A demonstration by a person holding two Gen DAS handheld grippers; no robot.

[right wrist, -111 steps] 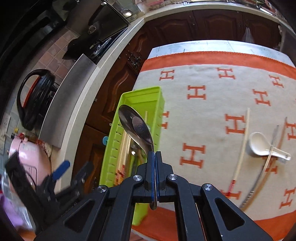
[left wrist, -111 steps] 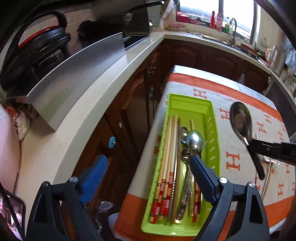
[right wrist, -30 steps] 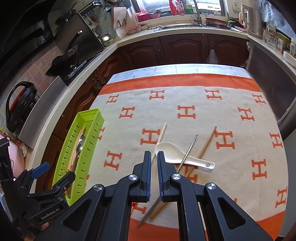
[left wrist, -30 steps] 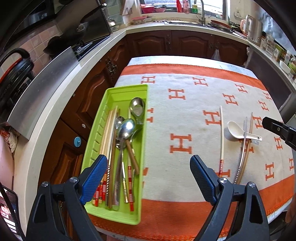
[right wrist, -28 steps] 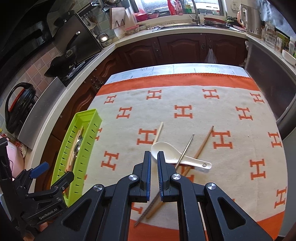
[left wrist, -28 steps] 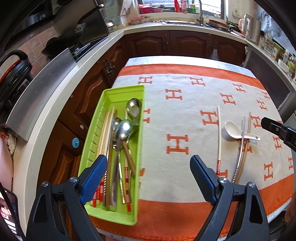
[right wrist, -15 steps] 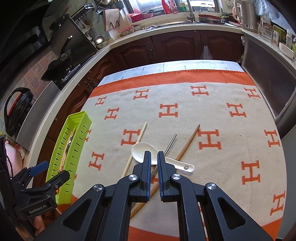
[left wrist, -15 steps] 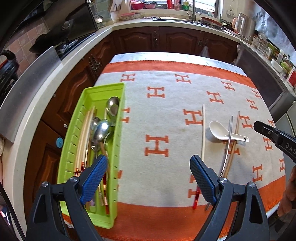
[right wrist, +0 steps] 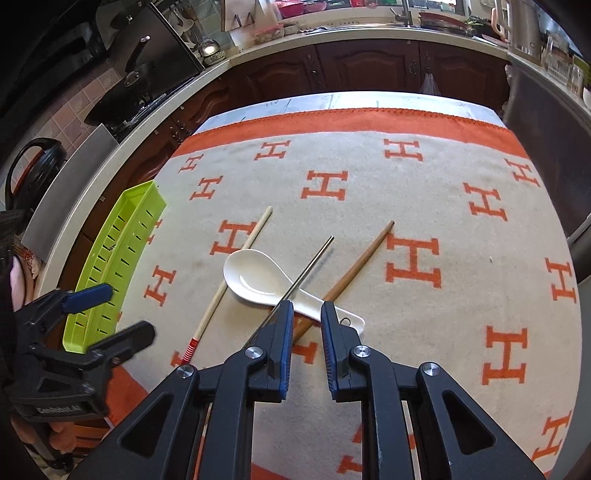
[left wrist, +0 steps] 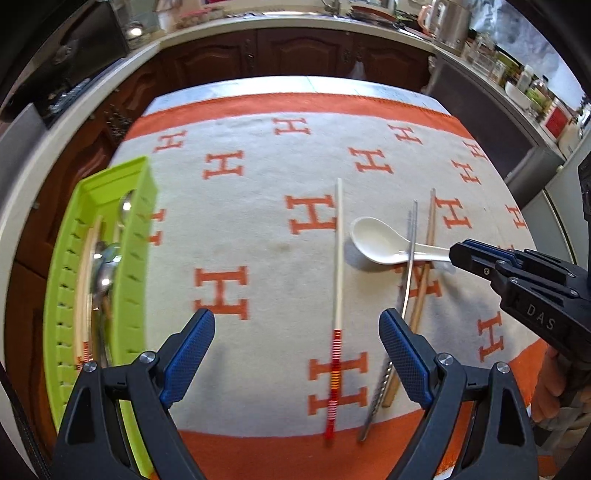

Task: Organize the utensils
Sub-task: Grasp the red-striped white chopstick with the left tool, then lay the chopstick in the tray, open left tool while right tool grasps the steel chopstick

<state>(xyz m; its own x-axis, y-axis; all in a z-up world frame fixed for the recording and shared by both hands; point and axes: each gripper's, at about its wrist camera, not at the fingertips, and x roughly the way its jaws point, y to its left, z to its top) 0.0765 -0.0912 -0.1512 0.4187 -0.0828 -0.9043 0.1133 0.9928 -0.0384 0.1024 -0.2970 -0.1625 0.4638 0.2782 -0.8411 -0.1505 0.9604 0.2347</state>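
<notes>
A white ceramic spoon (right wrist: 255, 278) lies on the orange-and-cream H-pattern cloth (right wrist: 369, 177), and it shows in the left wrist view (left wrist: 376, 240) too. A metal chopstick (right wrist: 310, 267) and a brown wooden chopstick (right wrist: 362, 260) lie across its handle. A pale chopstick with a red striped end (left wrist: 337, 280) lies to its left. My right gripper (right wrist: 307, 314) is open, its jaws on either side of the spoon's handle end. My left gripper (left wrist: 297, 332) is open and empty above the cloth's near edge. A green tray (left wrist: 133, 258) at the left holds metal spoons and chopsticks.
Dark wooden cabinets and a pale countertop (right wrist: 332, 35) wrap around the table's far side and left. A stove with a pan (right wrist: 140, 70) and a black kettle (right wrist: 29, 166) stand at the left. The table's near edge is just below the grippers.
My right gripper let go of a metal spoon, now in the tray, moved right to the white spoon and opened around its handle. My left gripper swung right from the tray toward the loose chopsticks.
</notes>
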